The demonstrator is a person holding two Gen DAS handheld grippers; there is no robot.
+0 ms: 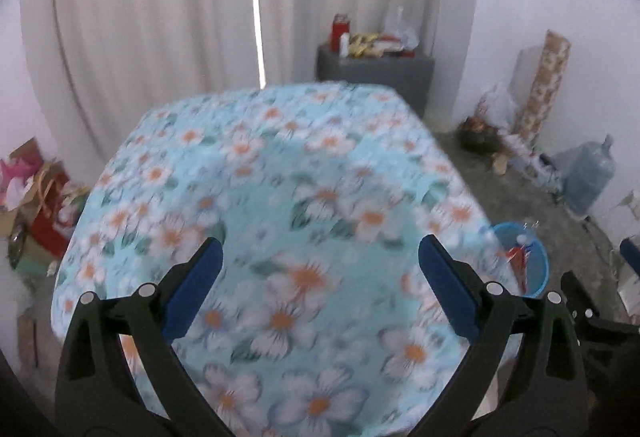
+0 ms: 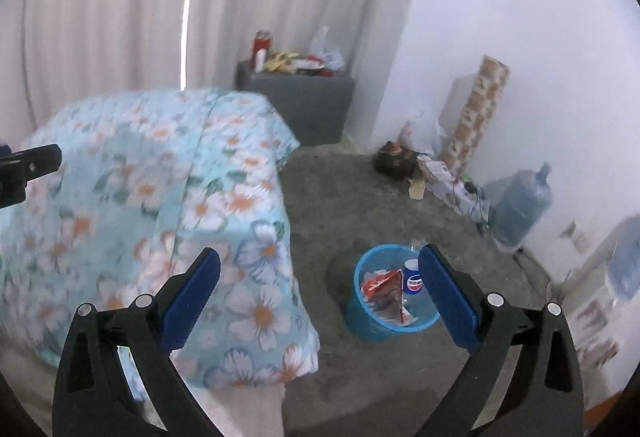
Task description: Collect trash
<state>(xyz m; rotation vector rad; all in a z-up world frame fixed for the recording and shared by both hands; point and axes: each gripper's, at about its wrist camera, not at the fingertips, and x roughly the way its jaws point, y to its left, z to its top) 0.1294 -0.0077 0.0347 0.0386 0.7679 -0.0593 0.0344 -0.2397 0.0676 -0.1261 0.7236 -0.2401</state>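
**Right wrist view: both grippers empty, bin loaded, table bare — risks on file**

Item 1. Right gripper (image 2: 320, 293): jaws spread as wide as they go, nothing between the blue pads. It hangs above the floor, angled down toward the bin.

Item 2. Left gripper (image 1: 320, 285): jaws likewise fully apart, holding nothing. It sits over the flowered tablecloth (image 1: 280, 177).

Item 3. Blue bin (image 2: 362, 321): stands on the grey floor (image 2: 332, 197) just beside the table's corner. Inside lie a red wrapper (image 2: 382, 287) and a blue cola cup (image 2: 414, 279), plus something clear I cannot identify.

Item 4. Tablecloth surface: no loose trash visible on it in either view; both pictures are smeared, so small scraps could be missed.

Risks, as judgement:
- Collection looks largely done; further reaching may be wasted if nothing is left.
- The bin is light and close to the cloth's hanging edge; a gripper swinging low could clip its rim and tip the contents back onto the floor.
- Clutter along the far wall (image 2: 424, 165) and on the grey cabinet (image 2: 296, 101) might be mistaken for task trash.
- The water jug (image 2: 520, 205) is nearby; a wide sweep could knock it.
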